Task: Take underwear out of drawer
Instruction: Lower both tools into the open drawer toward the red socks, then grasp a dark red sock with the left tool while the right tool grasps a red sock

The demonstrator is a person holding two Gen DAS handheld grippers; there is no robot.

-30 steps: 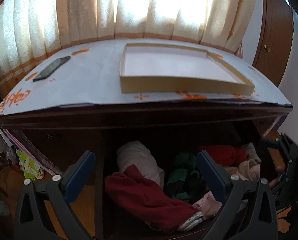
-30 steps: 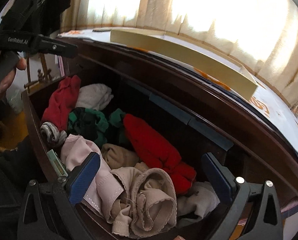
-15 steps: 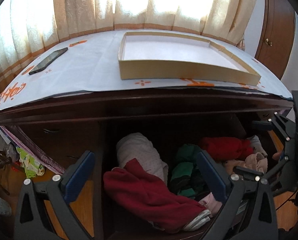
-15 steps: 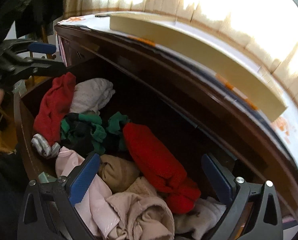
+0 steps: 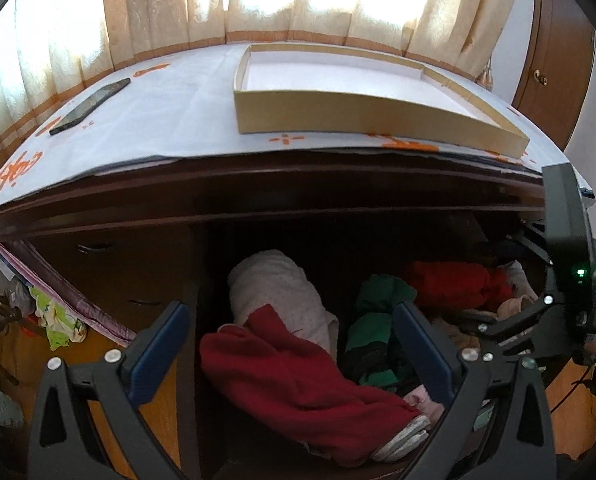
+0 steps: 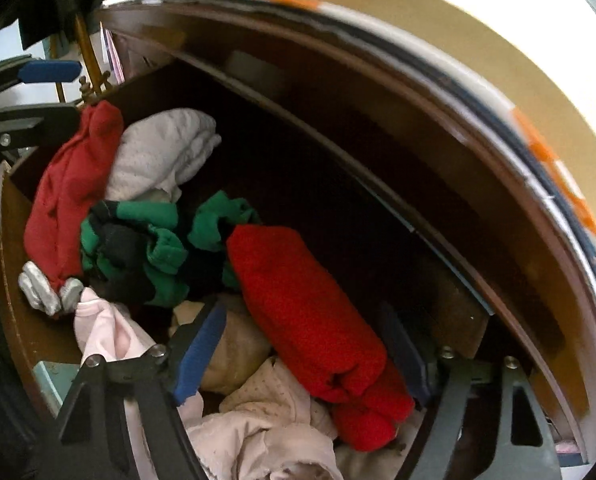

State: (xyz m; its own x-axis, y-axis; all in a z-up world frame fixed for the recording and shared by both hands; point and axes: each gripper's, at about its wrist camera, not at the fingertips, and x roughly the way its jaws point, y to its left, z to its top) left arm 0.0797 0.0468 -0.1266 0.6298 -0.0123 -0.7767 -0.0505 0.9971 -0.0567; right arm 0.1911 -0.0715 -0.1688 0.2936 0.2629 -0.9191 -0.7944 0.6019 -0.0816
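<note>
The open wooden drawer (image 6: 14,280) holds a heap of underwear. In the right wrist view my right gripper (image 6: 305,352) is open and low inside the drawer, its jaws either side of a bright red rolled piece (image 6: 298,312). Beside it lie a green and black piece (image 6: 138,244), a dark red piece (image 6: 70,188), a white piece (image 6: 162,152) and pink and beige pieces (image 6: 258,420). My left gripper (image 5: 294,344) is open and empty above the drawer's left end, over the dark red piece (image 5: 298,384) and white piece (image 5: 278,288).
On the dresser top (image 5: 158,120), covered with white paper, stand a shallow cardboard tray (image 5: 357,112) and a black phone (image 5: 90,106). Curtains hang behind. A wooden wardrobe (image 5: 553,60) stands at the right. The right gripper's body (image 5: 569,280) shows at the drawer's right end.
My right gripper has moved forward and down into the drawer, closing in on the bright red piece. My left gripper has edged slightly closer to the dresser.
</note>
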